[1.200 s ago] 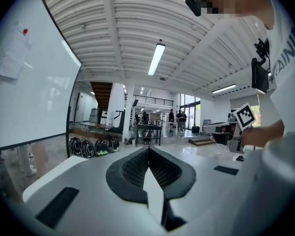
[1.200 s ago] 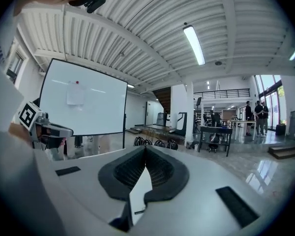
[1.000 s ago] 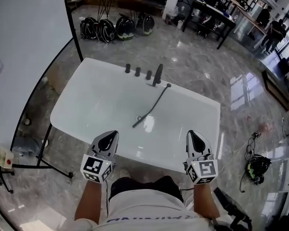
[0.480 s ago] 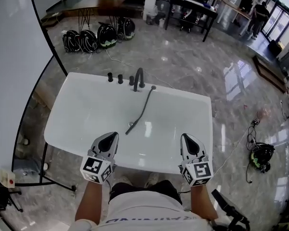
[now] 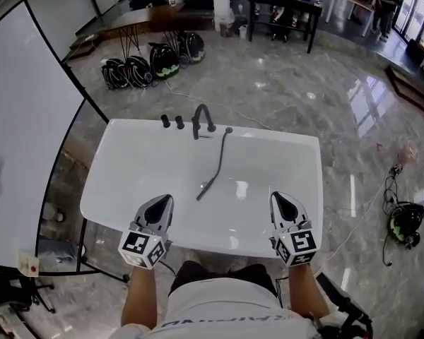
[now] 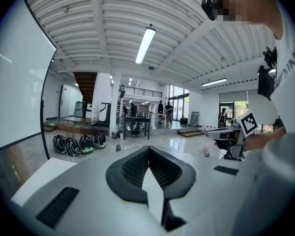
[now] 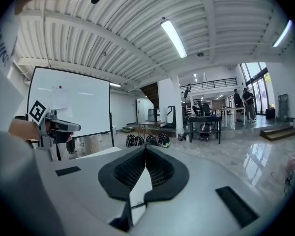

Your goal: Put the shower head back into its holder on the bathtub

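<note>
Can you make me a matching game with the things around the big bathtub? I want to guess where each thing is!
Things:
1. row of black rounded helmets
2. dark shower head on a long hose
3. big whiteboard with a black frame
4. black curved tap

Places:
A. lying inside the white bathtub
B. standing on the bathtub's far rim
C. on the grey marble floor beyond the bathtub
D. upright, to the left of the bathtub

Right pairs: 1-C, 2-A, 3-D, 4-B
</note>
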